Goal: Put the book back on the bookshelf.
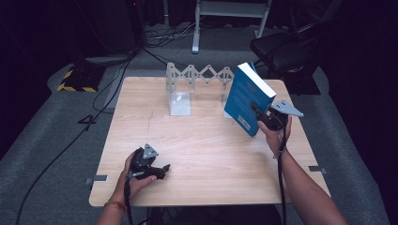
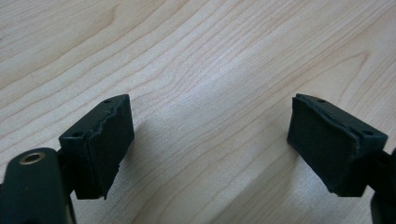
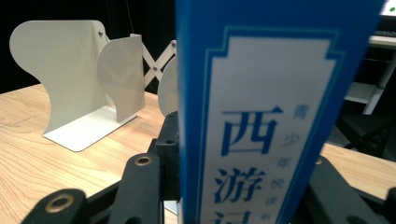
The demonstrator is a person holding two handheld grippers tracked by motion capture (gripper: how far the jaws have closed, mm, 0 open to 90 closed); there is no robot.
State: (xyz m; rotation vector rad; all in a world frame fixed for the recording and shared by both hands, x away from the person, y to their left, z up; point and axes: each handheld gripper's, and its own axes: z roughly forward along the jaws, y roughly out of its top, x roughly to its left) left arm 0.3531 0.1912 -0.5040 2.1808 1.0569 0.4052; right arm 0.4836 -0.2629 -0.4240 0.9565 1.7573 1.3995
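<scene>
Nearest the high camera, my left gripper (image 1: 165,167) rests low on the table (image 1: 202,154) near its front edge, jaws spread with nothing between them. Farther right, my right gripper (image 1: 259,114) pinches the book (image 1: 248,96), which is carried tilted above the table's right side, just in front of the rack (image 1: 197,75) at the back edge. Left gripper view: both pads (image 2: 109,144) stand wide apart over bare wood; nothing is touched. Right gripper view: the book's blue spine (image 3: 266,107) stands upright between the jaws, clamped on both sides, with the rack's white dividers (image 3: 70,70) beyond it to the left. My judgement: the step in hand is carrying the book toward the rack. The next move calls for righting the book, lining its lower edge with a gap between dividers, and lowering it before I release.
</scene>
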